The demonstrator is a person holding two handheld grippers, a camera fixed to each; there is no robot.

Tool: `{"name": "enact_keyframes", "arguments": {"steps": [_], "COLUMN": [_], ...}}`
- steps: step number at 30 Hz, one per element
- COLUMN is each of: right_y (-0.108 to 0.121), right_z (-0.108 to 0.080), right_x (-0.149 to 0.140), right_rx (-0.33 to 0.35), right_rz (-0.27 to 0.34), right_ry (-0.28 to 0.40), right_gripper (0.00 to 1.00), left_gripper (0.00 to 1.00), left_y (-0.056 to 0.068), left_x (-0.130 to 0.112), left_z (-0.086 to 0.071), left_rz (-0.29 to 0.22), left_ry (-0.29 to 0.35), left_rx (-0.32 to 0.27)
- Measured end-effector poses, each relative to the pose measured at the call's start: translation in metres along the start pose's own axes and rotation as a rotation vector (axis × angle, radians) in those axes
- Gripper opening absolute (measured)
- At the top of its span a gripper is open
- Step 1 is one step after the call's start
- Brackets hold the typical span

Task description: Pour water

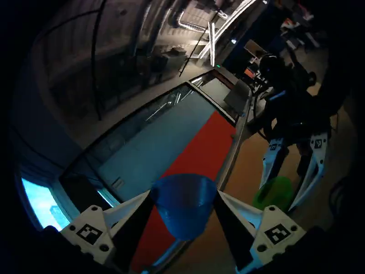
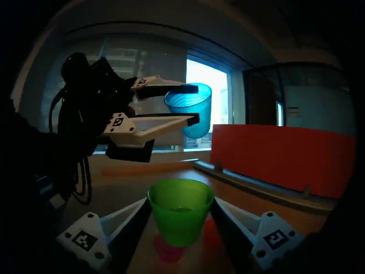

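My left gripper (image 1: 185, 214) is shut on a translucent blue cup (image 1: 185, 208), one finger on each side. In the right gripper view the blue cup (image 2: 189, 109) hangs high above the table in the left gripper (image 2: 195, 104), tipped with its mouth partly toward the camera. Below and nearer, a green cup (image 2: 181, 210) stands on the wooden table (image 2: 255, 205), with my right gripper (image 2: 181, 217) shut on it. The left gripper view shows the green cup (image 1: 273, 192) lower right, between the right gripper's (image 1: 292, 185) white fingers. I see no stream of water.
A red panel (image 2: 283, 155) stands along the table's far side behind a metal rail (image 2: 255, 185). A bright window (image 2: 205, 86) is behind the blue cup. Dark cables (image 2: 73, 150) hang below the hand at left. Red marks (image 2: 166, 251) lie under the green cup.
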State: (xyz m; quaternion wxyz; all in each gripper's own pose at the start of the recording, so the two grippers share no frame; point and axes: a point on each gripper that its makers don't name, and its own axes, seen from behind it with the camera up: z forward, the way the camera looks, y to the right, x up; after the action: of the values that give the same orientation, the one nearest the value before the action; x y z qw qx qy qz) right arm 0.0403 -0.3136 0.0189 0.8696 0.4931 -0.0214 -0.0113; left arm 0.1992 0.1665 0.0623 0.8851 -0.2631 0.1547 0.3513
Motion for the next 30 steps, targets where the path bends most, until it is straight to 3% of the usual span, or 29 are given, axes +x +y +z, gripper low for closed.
{"name": "enact_keyframes", "arguments": {"steps": [6, 23, 30], "right_y": [-0.002, -0.002, -0.003], "right_z": [0.0, -0.002, -0.004], "right_x": [0.002, 0.01, 0.01], "right_rx": [-0.001, -0.009, -0.011], "right_rz": [-0.003, -0.006, -0.007], "right_ry": [0.0, 0.013, 0.013], "right_gripper": [0.9, 0.9, 0.9], "left_gripper": [0.87, 0.87, 0.87], "left_y": [-0.002, -0.008, -0.012], "left_x": [-0.002, -0.02, -0.022], "left_z": [0.002, -0.001, -0.004], "left_rz": [-0.182, -0.573, -0.623], "left_ry": [-0.003, -0.052, -0.052], "left_rx": [-0.002, -0.008, -0.009]}}
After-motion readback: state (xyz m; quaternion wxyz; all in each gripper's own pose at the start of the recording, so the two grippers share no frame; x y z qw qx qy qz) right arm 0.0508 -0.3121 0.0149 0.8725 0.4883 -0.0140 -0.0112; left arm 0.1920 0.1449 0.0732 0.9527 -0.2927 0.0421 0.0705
